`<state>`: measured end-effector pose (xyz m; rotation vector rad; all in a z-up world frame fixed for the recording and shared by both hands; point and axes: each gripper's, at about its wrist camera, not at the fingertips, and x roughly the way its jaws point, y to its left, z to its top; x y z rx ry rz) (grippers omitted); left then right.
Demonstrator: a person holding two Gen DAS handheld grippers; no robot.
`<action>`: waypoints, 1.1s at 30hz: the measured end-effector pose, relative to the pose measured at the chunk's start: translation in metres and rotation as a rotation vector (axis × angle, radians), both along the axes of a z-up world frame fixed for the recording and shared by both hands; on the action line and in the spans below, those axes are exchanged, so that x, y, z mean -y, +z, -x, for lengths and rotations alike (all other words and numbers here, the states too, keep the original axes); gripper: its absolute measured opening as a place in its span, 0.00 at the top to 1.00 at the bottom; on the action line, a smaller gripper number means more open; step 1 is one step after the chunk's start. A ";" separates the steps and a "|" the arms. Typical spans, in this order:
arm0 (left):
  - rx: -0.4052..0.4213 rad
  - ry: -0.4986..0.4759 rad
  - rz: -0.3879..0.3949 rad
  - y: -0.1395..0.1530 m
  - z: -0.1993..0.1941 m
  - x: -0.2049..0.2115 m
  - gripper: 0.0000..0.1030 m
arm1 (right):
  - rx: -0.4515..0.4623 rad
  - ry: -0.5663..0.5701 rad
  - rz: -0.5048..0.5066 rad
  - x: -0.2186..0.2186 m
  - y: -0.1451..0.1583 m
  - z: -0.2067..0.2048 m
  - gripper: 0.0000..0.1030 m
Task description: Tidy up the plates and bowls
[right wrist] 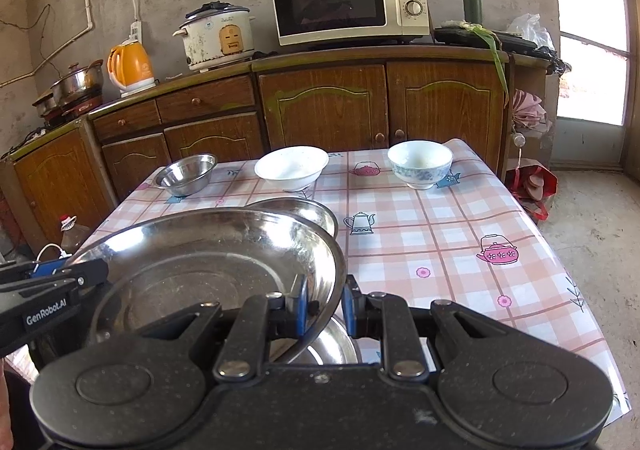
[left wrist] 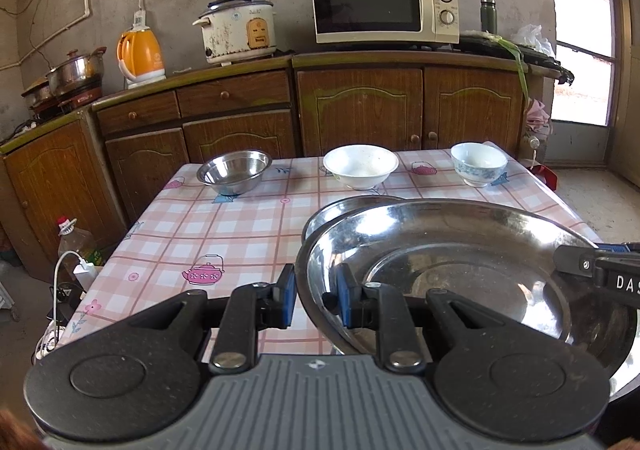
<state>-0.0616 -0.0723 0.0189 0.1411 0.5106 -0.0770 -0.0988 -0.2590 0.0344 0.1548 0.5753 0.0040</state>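
Note:
A large steel plate (left wrist: 460,250) (right wrist: 200,250) hangs tilted over the near part of the table, gripped from both sides. My left gripper (left wrist: 316,290) is shut on its left rim; in the right wrist view it (right wrist: 60,274) comes in from the left. My right gripper (right wrist: 326,302) is shut on the right rim and shows at the edge of the left wrist view (left wrist: 592,266). A second steel plate (left wrist: 340,209) (right wrist: 304,209) lies on the table behind and under it. Along the far edge stand a steel bowl (left wrist: 234,171) (right wrist: 186,173), a white bowl (left wrist: 360,165) (right wrist: 292,167) and a blue-patterned bowl (left wrist: 478,163) (right wrist: 420,163).
The table (left wrist: 200,234) (right wrist: 440,250) has a pink checked cloth. Behind it a wooden cabinet (left wrist: 360,109) carries a microwave (left wrist: 384,5), a rice cooker (left wrist: 238,29), an orange kettle (left wrist: 140,53) and pots (left wrist: 76,69). An oil bottle (left wrist: 74,242) stands on the floor at left.

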 end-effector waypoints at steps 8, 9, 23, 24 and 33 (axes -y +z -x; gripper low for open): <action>0.005 -0.002 0.005 -0.004 0.000 -0.007 0.79 | -0.006 -0.001 0.004 -0.007 -0.001 0.002 0.77; 0.003 -0.001 0.004 -0.004 0.000 -0.007 0.79 | -0.008 -0.001 0.005 -0.008 -0.001 0.002 0.77; 0.005 0.013 0.014 -0.006 0.001 -0.010 0.78 | -0.018 0.002 0.008 -0.010 -0.003 -0.001 0.77; 0.001 0.013 0.019 -0.007 0.000 -0.010 0.78 | -0.020 0.002 0.009 -0.011 -0.004 0.000 0.77; -0.003 0.009 0.024 -0.010 -0.001 -0.011 0.78 | -0.014 -0.005 0.016 -0.011 -0.006 0.002 0.77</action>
